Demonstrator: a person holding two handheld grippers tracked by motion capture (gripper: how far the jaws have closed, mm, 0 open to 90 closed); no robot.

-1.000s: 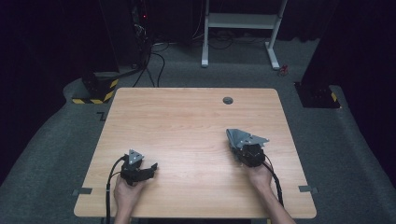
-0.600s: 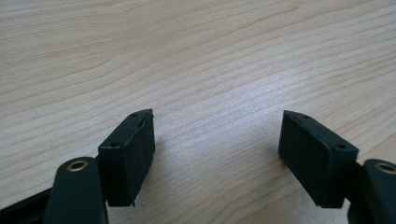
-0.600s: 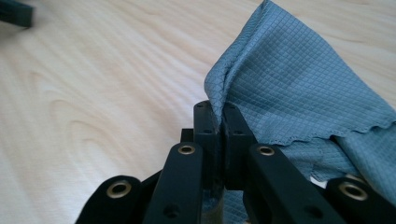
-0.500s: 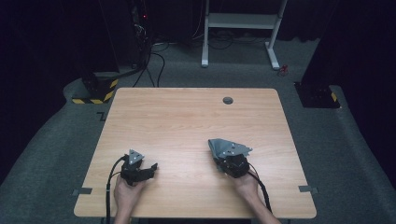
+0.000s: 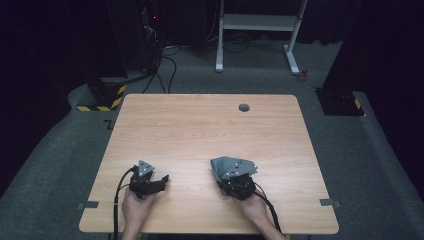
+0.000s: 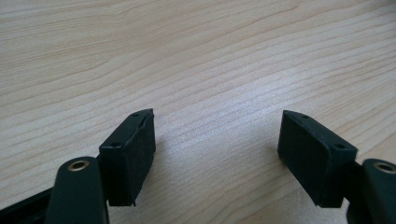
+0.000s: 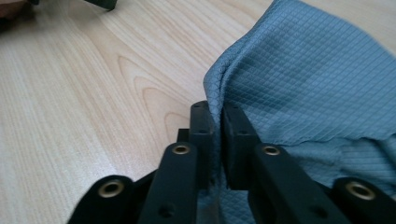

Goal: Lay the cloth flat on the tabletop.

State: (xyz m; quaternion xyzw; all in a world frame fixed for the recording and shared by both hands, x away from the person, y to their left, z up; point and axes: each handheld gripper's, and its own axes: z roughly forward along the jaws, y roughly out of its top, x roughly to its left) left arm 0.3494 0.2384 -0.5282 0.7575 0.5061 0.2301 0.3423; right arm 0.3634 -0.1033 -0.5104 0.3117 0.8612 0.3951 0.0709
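My right claw is clamped on a fold of the grey cloth; in the right gripper view the fabric runs straight down between the two jaws, which are pressed nearly together. In the high view the cloth sits lower centre of the frame, bunched on the desk just ahead of my right hand.

Left claw is released, jaws wide apart, nothing between them, bare wood under it. High view puts the left claw lower left of the frame, well apart from the cloth.

Handling read: thin quilted-weave fabric, light, fully limp, no stiffness to push against. It should drape and drag, not slide as a unit. It looks slightly slick, so a shallow pinch may slip. I judge the best hold is on an edge or corner, deep in the jaws, one layer if possible. A second grip for the left claw would go on a free corner.
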